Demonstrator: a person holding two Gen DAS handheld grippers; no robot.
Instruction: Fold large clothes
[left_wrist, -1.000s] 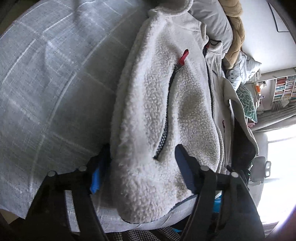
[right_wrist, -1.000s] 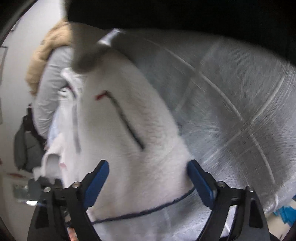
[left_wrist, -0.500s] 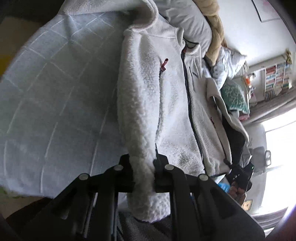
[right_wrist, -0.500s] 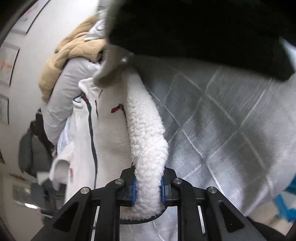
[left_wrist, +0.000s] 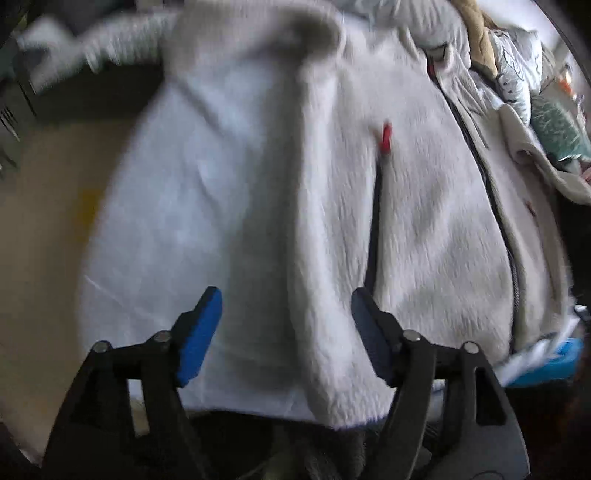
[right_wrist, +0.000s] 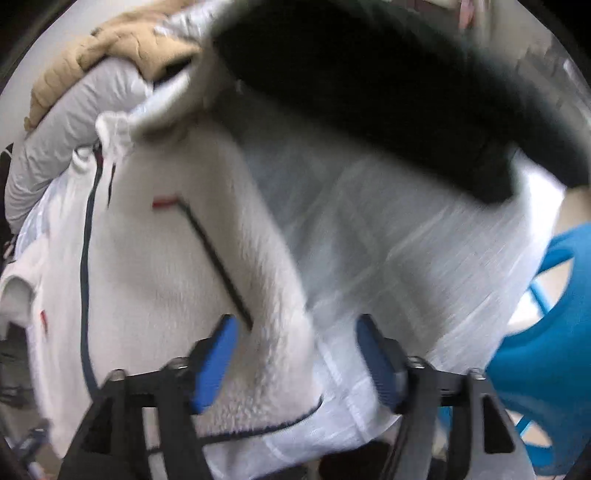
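Letting go: both tools have just released the hem corners of the fleece jacket (left_wrist: 424, 221), so this reads as the end of a lift-and-straighten step.
Left hand-held gripper (left_wrist: 286, 328): jaws have just been opening and now stand wide; the jacket's lower side edge lies between the blue pads (left_wrist: 199, 332) without being pressed.
Right hand-held gripper (right_wrist: 293, 356): likewise just opened and wide, the opposite hem corner loose between its pads.
Jacket's place: spread front-up on the pale checked bed cover (left_wrist: 173, 206), zip running toward the upper right in the left view, pocket pull (left_wrist: 386, 137) red at centre.
Surroundings: piled clothes (right_wrist: 74, 107) at upper left of the right view, a blue object (right_wrist: 546, 350) at its right edge.
Next move: probably re-grasp a side or sleeve and carry it across the zip, keeping the thick pile from bunching.
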